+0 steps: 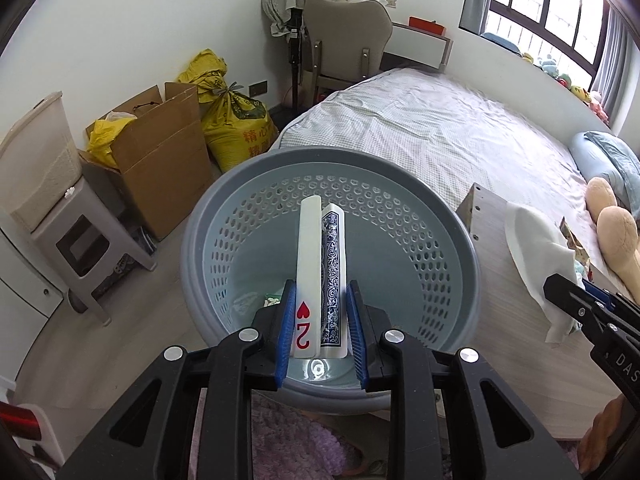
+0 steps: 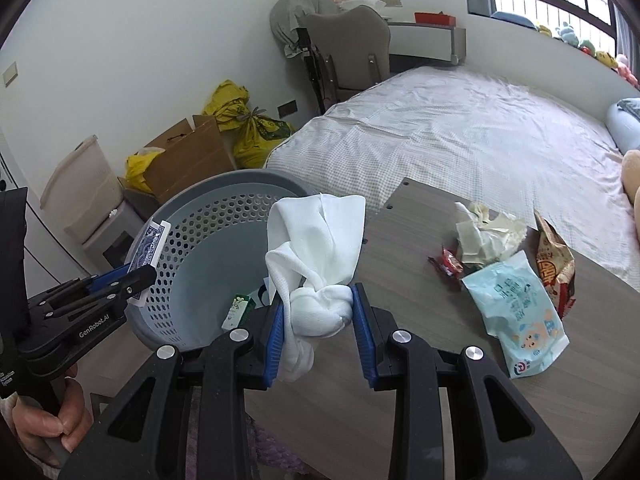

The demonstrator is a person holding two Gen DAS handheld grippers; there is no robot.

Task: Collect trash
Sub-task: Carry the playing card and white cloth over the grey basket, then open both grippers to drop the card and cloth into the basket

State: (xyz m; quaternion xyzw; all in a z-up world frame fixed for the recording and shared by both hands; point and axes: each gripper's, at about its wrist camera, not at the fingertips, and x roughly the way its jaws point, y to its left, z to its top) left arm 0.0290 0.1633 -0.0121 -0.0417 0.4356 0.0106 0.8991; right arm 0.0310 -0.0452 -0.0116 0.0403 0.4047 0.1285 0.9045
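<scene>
over the basket (image 1: pixel 400 168): left gripper (image 1: pixel 320 320) clamps playing cards (image 1: pixel 330 264), right gripper (image 2: pixel 318 316) clamps white cloth (image 2: pixel 320 240); drop step, next needs jaws released.

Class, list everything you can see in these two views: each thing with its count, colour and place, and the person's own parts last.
Basket: one, grey, beside table.
Playing cards: two, one face up, one blue-backed, in left gripper over basket.
White cloth: one, in right gripper.
Green carton: one, in basket.
Table: one, wood-grain.
Wrappers: several, mixed colours, on table.
Bed: one, pale check.
Cardboard box: one, brown, by wall.
Yellow sacks: two, by wall.
Chair: one, grey.
Left gripper: black, blue pads.
Right gripper: same.
Hand: one.
</scene>
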